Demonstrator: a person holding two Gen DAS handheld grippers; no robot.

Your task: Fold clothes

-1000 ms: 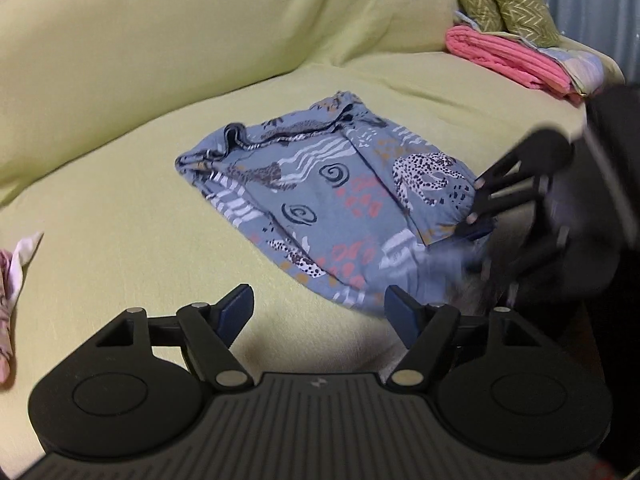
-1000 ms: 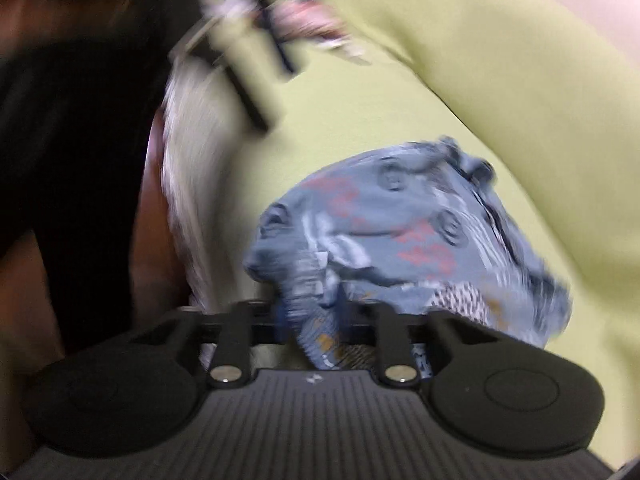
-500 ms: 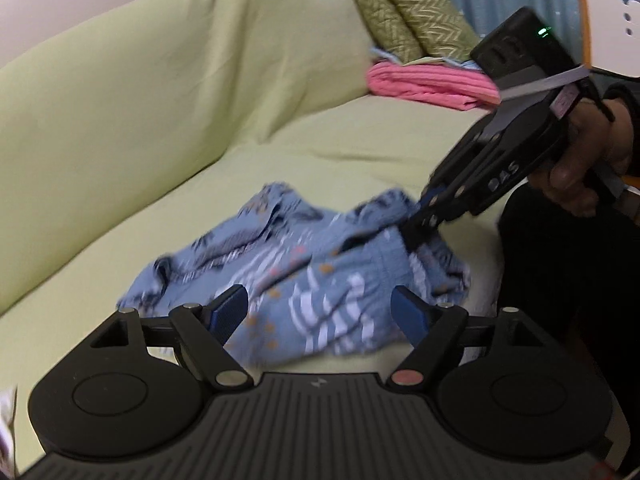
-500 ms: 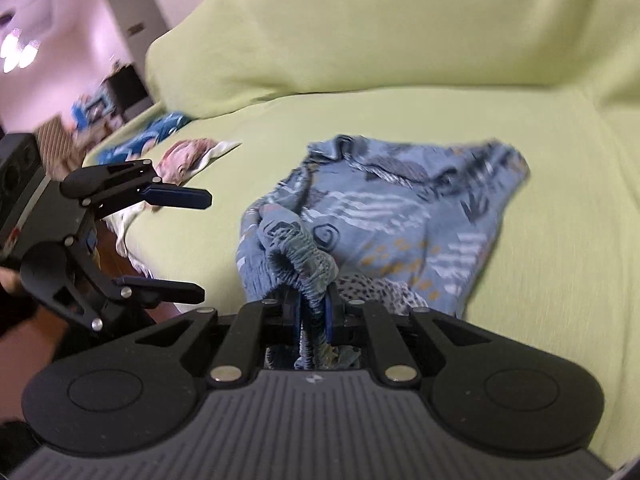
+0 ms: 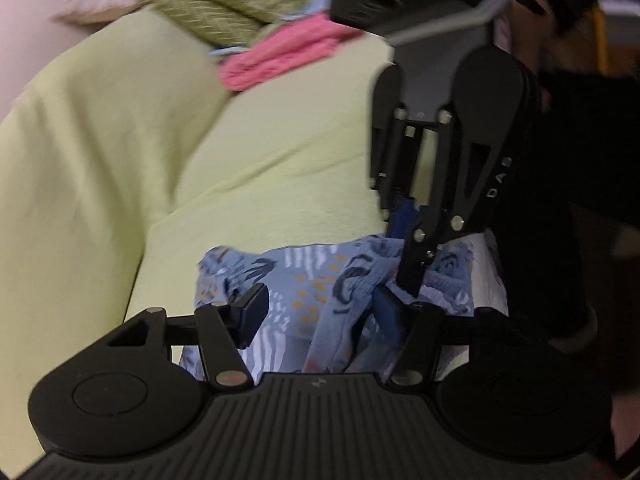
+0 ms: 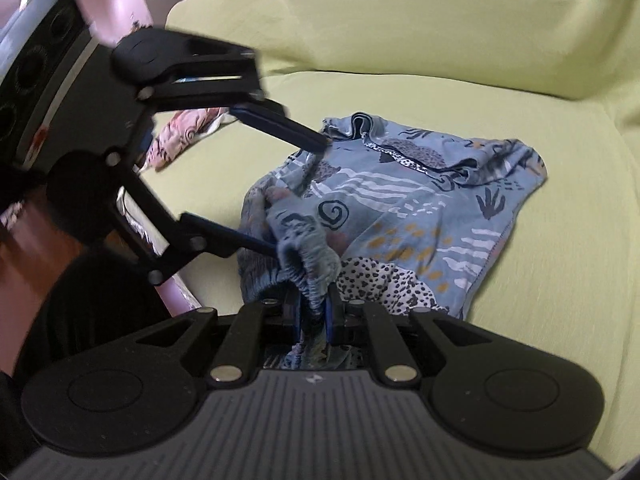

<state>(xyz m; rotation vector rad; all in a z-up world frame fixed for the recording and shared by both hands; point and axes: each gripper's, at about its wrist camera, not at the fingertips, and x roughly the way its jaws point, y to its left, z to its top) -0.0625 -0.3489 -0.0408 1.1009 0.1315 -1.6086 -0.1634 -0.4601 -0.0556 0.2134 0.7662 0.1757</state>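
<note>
Now right hand-held gripper (image 6: pixel 312 314) pinches stretchy waistband of blue patterned shorts (image 6: pixel 404 208), lifting it off sofa (image 6: pixel 520 60); left hand-held gripper (image 6: pixel 298 196) wide apart, ready to grab.

The blue patterned cotton shorts (image 6: pixel 400 208) lie on the seat of the yellow-green covered sofa (image 6: pixel 540 300), near its front edge, with the backrest behind them. The pink printed crumpled cloth (image 6: pixel 180 136) lies on the seat toward the left end, well apart. The pink folded knit garment (image 5: pixel 280 56) sits at the right end, under the green woven cushion (image 5: pixel 224 12).
</note>
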